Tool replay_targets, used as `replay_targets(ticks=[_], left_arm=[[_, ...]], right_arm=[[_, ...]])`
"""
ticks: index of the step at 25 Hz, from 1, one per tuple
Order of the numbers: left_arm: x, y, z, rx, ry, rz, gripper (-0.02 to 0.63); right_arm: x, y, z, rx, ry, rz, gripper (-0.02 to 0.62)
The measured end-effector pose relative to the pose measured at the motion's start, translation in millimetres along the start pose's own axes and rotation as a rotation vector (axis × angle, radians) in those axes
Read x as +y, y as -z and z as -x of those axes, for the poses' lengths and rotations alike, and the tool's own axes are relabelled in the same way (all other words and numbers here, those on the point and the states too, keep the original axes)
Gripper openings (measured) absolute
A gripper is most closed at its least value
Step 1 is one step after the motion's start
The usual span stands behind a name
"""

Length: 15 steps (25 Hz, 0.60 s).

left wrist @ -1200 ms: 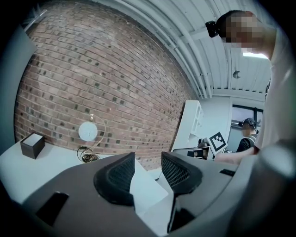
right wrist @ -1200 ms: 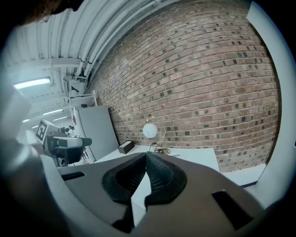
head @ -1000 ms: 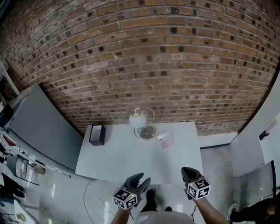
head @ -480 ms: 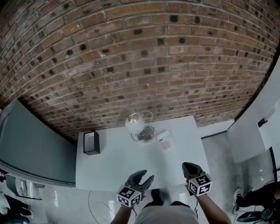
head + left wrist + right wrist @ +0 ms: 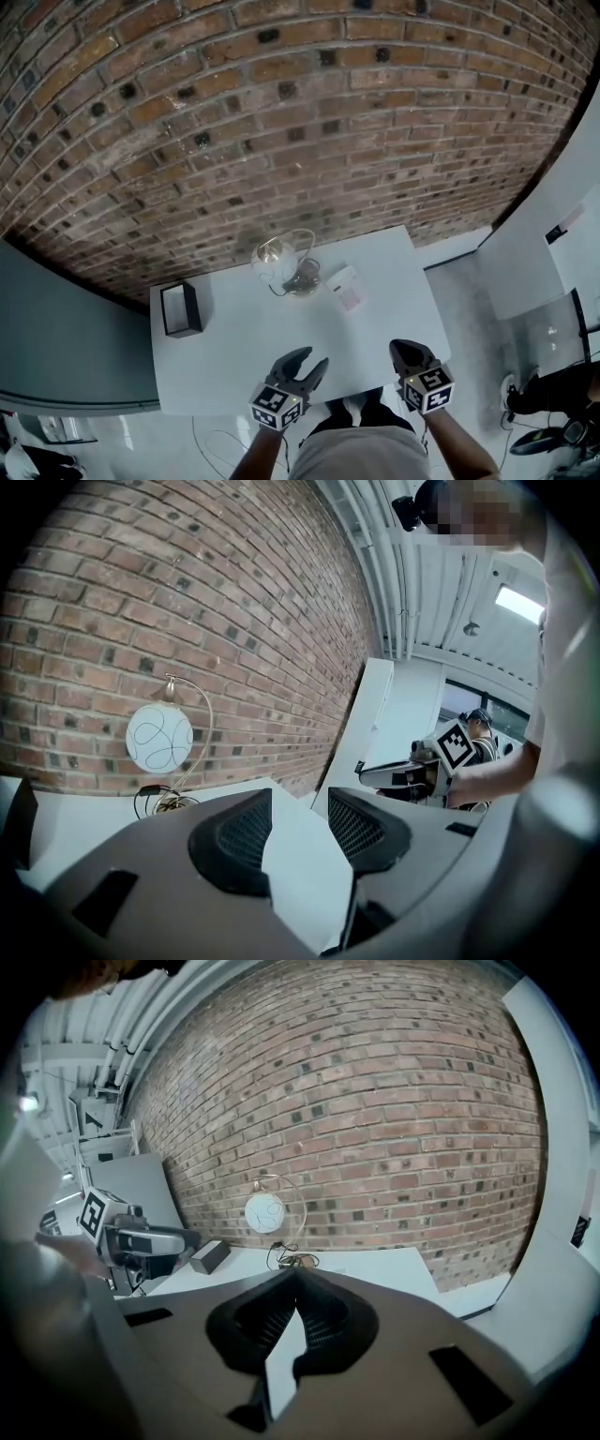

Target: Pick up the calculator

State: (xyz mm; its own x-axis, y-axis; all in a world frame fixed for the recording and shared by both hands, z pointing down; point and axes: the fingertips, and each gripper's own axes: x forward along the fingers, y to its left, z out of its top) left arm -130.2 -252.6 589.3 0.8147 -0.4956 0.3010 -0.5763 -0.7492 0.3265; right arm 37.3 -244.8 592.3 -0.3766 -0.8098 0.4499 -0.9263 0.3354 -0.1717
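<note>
Grippers number two: the left gripper (image 5: 307, 364) has its jaws apart and empty, while the right gripper (image 5: 405, 349) has its jaws together on nothing. One small flat white-and-pink calculator (image 5: 344, 286) lies just right of one white globe lamp (image 5: 272, 261), well apart from both grippers; its keys are too small to make out. One black box (image 5: 180, 309) sits at the left of the white desk (image 5: 375, 319), below a red brick wall (image 5: 281, 112).

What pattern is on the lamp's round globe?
The globe is white with thin dark looping lines; the left gripper view shows it best.
</note>
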Motion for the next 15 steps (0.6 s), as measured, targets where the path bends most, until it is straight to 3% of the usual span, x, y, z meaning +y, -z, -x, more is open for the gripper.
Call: replay_targets(ticks=[10,15], left_arm=[[33,3,-63,0.021,-0.028,0.021,0.2],[62,12,-103,0.048,-0.059,0.023,0.205]], right_arm=[[-34,18,-29,0.085,-0.034,-0.02,0.012],[-51,15,-50,0.128,-0.097,0.0,0.012]])
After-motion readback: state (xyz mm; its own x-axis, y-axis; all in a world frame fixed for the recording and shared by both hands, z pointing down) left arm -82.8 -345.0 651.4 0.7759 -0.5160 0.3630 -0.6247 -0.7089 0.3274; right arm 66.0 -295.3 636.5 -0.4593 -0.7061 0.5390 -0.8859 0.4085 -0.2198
